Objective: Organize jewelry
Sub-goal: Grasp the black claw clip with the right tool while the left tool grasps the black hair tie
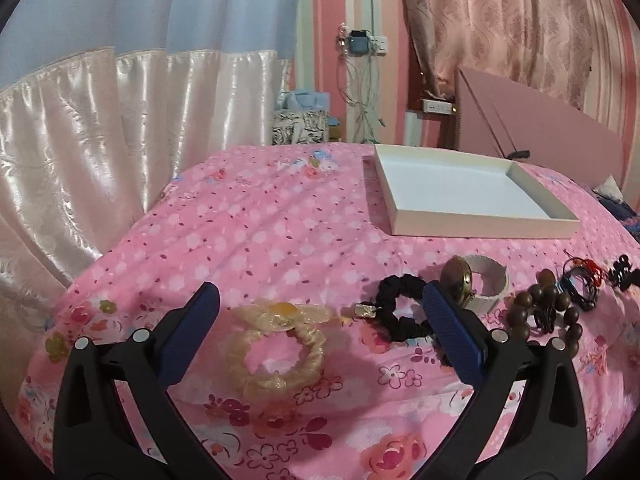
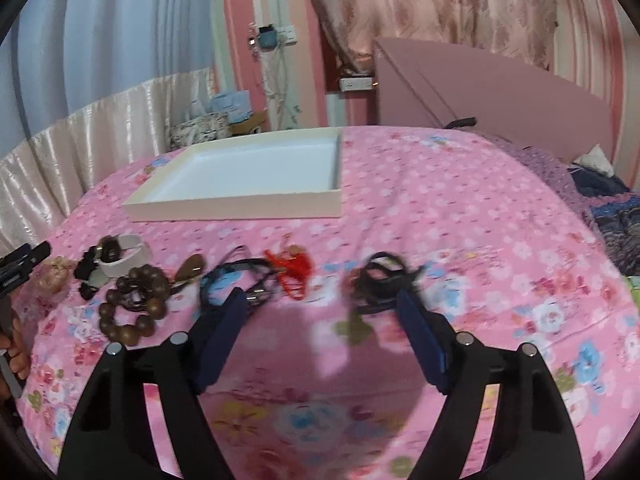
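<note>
My left gripper (image 1: 322,292) is open just above the pink floral bedspread. A cream scrunchie (image 1: 276,352) with an amber bead lies between its fingers, untouched. A black scrunchie (image 1: 404,308) sits against its right finger (image 1: 448,328). Further right lie a white cuff (image 1: 490,280), a wooden bead bracelet (image 1: 548,308), dark cords (image 1: 580,284) and a black claw clip (image 1: 624,276). My right gripper (image 2: 320,298) is open over bare bedspread, with the blurred claw clip (image 2: 380,276) just past its right fingertip. The cords (image 2: 236,276) and a red tassel (image 2: 292,268) lie near its left one. The white tray (image 1: 480,224) (image 2: 232,208) is empty.
A pink headboard (image 2: 500,84) stands behind the bed on the right. Dark folded bedding (image 2: 616,216) lies at the right edge. Satin curtains (image 1: 100,140) hang close on the left, where the bed drops off. A hand (image 2: 16,344) holds the left gripper at the right wrist view's left edge.
</note>
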### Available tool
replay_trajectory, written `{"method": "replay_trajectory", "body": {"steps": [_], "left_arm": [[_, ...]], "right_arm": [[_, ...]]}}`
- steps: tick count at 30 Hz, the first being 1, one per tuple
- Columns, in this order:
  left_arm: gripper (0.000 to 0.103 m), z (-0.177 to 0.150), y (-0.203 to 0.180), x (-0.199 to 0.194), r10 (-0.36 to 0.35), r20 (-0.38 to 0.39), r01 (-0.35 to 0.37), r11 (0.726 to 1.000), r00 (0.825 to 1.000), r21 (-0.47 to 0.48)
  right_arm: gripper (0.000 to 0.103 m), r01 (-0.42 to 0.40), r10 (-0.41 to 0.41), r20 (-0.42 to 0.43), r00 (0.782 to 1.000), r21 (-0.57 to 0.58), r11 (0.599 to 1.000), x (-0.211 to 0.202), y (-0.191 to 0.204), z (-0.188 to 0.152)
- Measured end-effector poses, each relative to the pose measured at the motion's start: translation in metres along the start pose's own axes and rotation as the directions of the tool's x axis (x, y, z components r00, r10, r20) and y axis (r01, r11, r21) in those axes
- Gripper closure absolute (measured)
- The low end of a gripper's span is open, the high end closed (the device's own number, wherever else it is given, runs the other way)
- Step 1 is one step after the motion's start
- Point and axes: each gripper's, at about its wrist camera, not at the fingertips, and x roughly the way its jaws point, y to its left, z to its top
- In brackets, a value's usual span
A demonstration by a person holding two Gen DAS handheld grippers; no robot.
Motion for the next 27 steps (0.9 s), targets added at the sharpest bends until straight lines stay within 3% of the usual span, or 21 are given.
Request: {"method": "replay_trajectory", "body": {"steps": [4, 10, 13, 17, 21, 24, 27], "left_arm": [[0.003, 0.001, -0.01, 0.01, -0.001, -0.021, 0.002, 0.999, 1.0, 0.035], [0.003, 0.006, -0.018, 0.028, 0.013, -0.092, -0.008, 0.998, 0.996, 0.063], [0.005, 0.011, -0.015, 0.037, 0.025, -0.107, -0.022, 0.999, 0.994, 0.034], [0.022, 0.009, -0.025, 0.051, -0.003, -0.162, 0.014, 0.998, 0.987, 0.067], [0.029, 0.007, -0.038, 0.063, -0.04, -0.211, 0.066, 0.991, 0.977, 0.116], [0.042, 0.006, -0.044, 0.072, -0.057, -0.253, 0.092, 0.987, 0.966, 0.13], [0.062, 0.004, -0.039, 0.083, -0.076, -0.299, 0.107, 0.99, 0.951, 0.09]], "right_arm": [[0.033, 0.063, -0.063, -0.022, 0.998, 0.0, 0.998, 0.007, -0.023, 0.002], [0.034, 0.08, -0.076, -0.056, 0.995, 0.057, 0.995, 0.021, -0.056, 0.008], [0.034, 0.086, -0.082, -0.07, 0.994, 0.048, 0.995, 0.029, -0.061, 0.012], [0.034, 0.071, -0.068, -0.088, 0.994, 0.027, 0.997, 0.038, -0.06, 0.019], [0.034, 0.006, -0.006, -0.112, 0.994, -0.003, 1.0, 0.045, -0.05, 0.016], [0.034, -0.022, 0.019, -0.131, 0.991, -0.018, 1.0, 0.05, -0.043, 0.016], [0.034, -0.062, 0.056, -0.164, 0.985, -0.029, 0.998, 0.06, -0.037, 0.017]]}}
